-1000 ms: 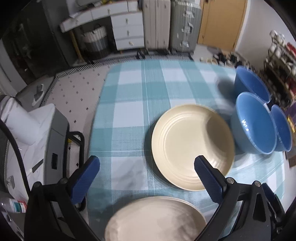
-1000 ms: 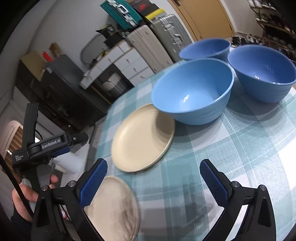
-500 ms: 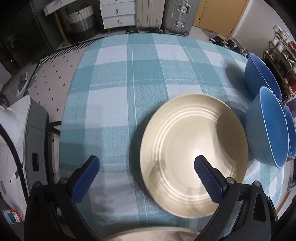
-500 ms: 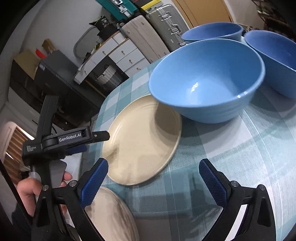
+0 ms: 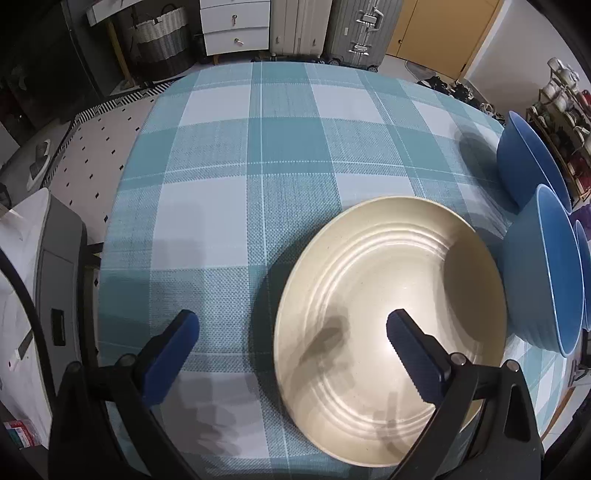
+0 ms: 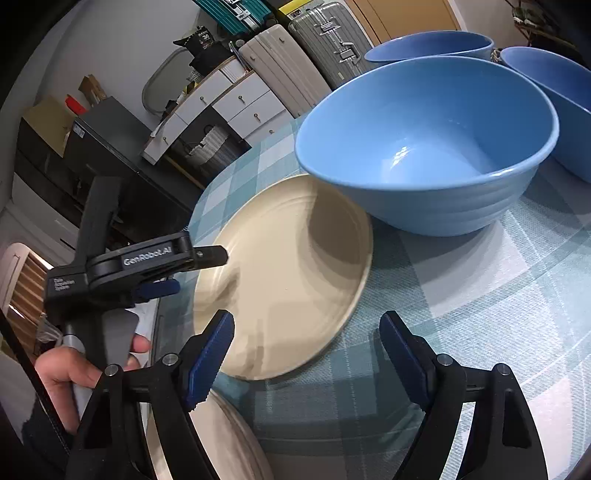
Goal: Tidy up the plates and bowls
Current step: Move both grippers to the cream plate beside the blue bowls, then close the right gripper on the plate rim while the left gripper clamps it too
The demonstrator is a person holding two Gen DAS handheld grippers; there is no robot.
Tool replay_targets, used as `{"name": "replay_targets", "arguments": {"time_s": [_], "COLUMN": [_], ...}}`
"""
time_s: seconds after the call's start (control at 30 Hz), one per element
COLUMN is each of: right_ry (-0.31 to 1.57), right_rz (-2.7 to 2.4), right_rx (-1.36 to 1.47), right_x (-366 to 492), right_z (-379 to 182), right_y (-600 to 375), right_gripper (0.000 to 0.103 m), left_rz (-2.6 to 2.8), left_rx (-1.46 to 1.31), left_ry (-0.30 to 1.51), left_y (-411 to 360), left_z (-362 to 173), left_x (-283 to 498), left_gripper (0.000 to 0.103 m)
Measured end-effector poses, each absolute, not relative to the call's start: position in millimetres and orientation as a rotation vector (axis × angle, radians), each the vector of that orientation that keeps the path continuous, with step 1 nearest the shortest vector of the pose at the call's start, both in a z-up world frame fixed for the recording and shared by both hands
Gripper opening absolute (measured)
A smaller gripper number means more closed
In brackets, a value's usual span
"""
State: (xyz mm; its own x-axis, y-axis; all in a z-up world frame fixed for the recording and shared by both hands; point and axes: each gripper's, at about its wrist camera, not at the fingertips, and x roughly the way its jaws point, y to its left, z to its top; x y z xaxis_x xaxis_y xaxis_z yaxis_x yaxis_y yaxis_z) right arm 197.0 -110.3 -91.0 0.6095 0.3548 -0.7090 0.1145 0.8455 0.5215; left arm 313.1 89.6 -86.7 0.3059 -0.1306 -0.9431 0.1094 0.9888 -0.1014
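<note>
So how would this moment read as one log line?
left gripper: open, over cream plate | right gripper: open, empty | blue bowl: beside plate

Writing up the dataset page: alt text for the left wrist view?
The open left gripper hovers over a cream plate on a teal checked tablecloth. Blue bowls sit along the right edge, suitcases beyond.

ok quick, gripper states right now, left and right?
Left gripper: open, holding nothing, over the near edge of the cream plate.
Right gripper: open, holding nothing.
</note>
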Motion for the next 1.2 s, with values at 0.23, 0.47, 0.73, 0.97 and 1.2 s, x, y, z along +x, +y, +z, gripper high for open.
{"name": "replay_targets", "arguments": {"time_s": [0.23,0.47,0.73,0.97,1.2], "right_ry": [0.949,0.948,0.961,0.962,0.975], "right_rz": [0.130,0.115,0.099,0.097,0.111], "right_rx": [0.606,0.646,0.643,0.664,0.710], "right_x": [206,213,223,226,224], "right_z": [-107,-114,-119,-124,-131], "right_y": [-108,-111,-110,-116,-121], "right_gripper": [0.057,0.048,0.031,0.019,0.018], "left_rz": [-0.192,-0.249,-0.258,-0.240,-0.204], "left_rx": [-0.076,-0.125,-0.139,-0.149,-0.145], "left_ry": [1.255,1.293,1.301,1.314,1.306], "left_y": [90,86,85,90,100], "left_z": [-90,-96,-100,-98,-99], "left_x": [313,312,308,308,304], "left_gripper": [0.090,0.081,0.065,0.048,0.023]}}
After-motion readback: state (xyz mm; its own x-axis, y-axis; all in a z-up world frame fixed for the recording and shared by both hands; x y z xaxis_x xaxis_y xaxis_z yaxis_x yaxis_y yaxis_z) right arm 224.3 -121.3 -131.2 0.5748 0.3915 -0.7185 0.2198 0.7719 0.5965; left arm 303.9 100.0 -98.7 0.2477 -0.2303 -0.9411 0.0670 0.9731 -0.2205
